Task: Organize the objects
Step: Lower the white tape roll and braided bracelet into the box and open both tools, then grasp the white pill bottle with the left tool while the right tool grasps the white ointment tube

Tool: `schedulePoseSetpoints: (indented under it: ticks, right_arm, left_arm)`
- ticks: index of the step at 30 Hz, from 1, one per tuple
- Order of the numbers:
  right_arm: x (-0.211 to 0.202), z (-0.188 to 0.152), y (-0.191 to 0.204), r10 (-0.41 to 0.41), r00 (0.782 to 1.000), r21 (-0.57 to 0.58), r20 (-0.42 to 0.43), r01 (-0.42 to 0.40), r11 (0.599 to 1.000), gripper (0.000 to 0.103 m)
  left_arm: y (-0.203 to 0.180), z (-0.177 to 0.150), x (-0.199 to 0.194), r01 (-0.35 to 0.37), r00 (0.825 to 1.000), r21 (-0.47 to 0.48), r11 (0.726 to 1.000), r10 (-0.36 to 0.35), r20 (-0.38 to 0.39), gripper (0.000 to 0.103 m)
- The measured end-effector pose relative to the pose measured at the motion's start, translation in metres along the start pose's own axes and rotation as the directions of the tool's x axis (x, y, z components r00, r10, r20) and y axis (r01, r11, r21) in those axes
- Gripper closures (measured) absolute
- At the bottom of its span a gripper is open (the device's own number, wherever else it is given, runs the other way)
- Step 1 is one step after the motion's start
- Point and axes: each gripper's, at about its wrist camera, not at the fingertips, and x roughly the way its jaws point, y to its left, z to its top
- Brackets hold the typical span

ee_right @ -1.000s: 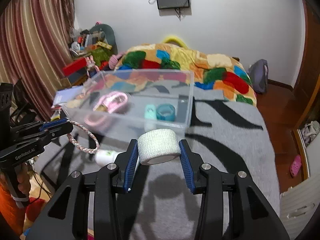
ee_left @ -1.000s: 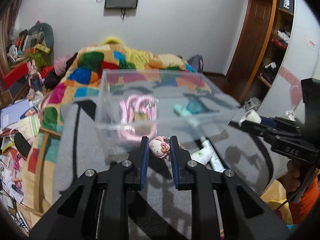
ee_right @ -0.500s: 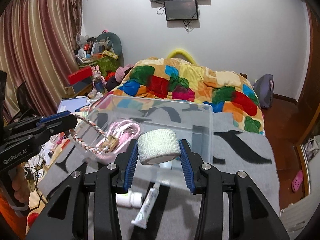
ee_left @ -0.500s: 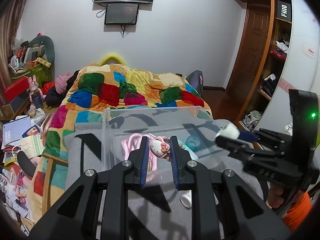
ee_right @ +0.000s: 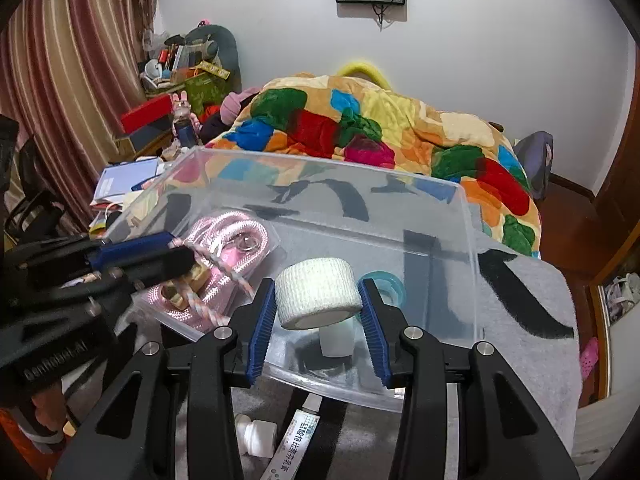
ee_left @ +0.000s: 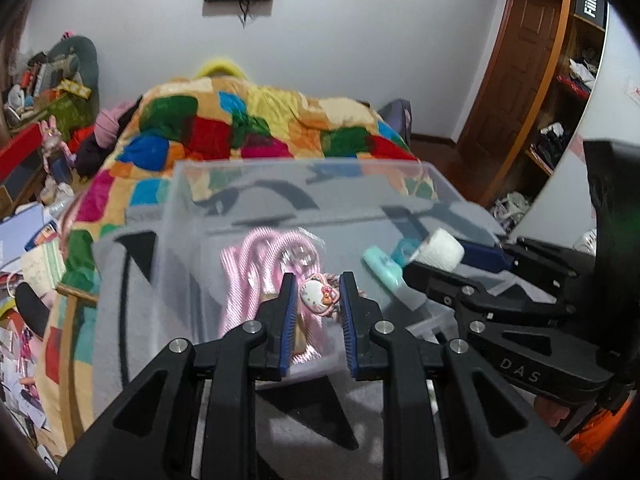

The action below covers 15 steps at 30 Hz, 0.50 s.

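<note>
Left gripper (ee_left: 316, 300): clamped on a small cat-face charm (ee_left: 317, 298) with a braided cord (ee_right: 218, 270), held over the clear bin (ee_right: 470, 248).
Right gripper (ee_right: 318, 304): gripped a white bandage roll (ee_right: 316, 298) above the bin's near side.
Bin: sat on the grey blanket (ee_right: 528, 300); held a pink rope (ee_right: 228, 236), a teal tape ring (ee_right: 386, 286).
Outside bin: a tube (ee_right: 296, 440) and small white bottle (ee_right: 256, 436) lay just in front.

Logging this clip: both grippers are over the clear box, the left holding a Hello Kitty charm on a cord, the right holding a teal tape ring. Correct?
Not quite. The right gripper is shut on a white bandage roll, as the right wrist view shows; the teal tape ring already lies inside the clear box. The left gripper does hold the Hello Kitty charm.
</note>
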Motion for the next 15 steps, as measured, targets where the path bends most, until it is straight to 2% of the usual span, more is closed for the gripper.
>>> schedulePoseSetpoints:
  ticks: [2, 4, 7, 9, 11, 15]
  right_arm:
    - [0.000, 0.000, 0.000, 0.005, 1.000, 0.001, -0.008, -0.005, 1.000, 0.059]
    - [-0.004, -0.002, -0.003, 0.012, 1.000, 0.010, 0.000, -0.012, 1.000, 0.046]
    - [-0.015, -0.003, -0.003, 0.012, 1.000, 0.005, 0.026, -0.012, 1.000, 0.046]
    - [-0.023, -0.004, -0.002, 0.013, 0.999, 0.002, 0.040, -0.013, 1.000, 0.046]
    - [-0.033, -0.006, -0.003, 0.010, 0.998, 0.001, 0.054, -0.010, 1.000, 0.046]
    - [-0.051, -0.015, -0.004, -0.006, 0.996, -0.007, 0.084, 0.007, 1.000, 0.046]
  left_arm:
    - [0.000, -0.002, -0.002, 0.006, 1.000, -0.004, 1.000, -0.006, -0.003, 0.082]
    - [-0.002, -0.004, -0.005, 0.008, 1.000, -0.003, 1.000, -0.008, -0.002, 0.080]
    - [-0.004, -0.003, -0.015, 0.010, 1.000, 0.005, 1.000, -0.010, 0.014, 0.080]
    - [-0.006, -0.004, -0.024, 0.002, 1.000, 0.013, 1.000, -0.002, 0.029, 0.076]
    - [-0.009, -0.007, -0.034, 0.003, 0.999, 0.019, 1.000, -0.004, 0.046, 0.065]
    - [-0.016, -0.014, -0.048, 0.007, 0.998, 0.046, 0.999, -0.010, 0.061, 0.059]
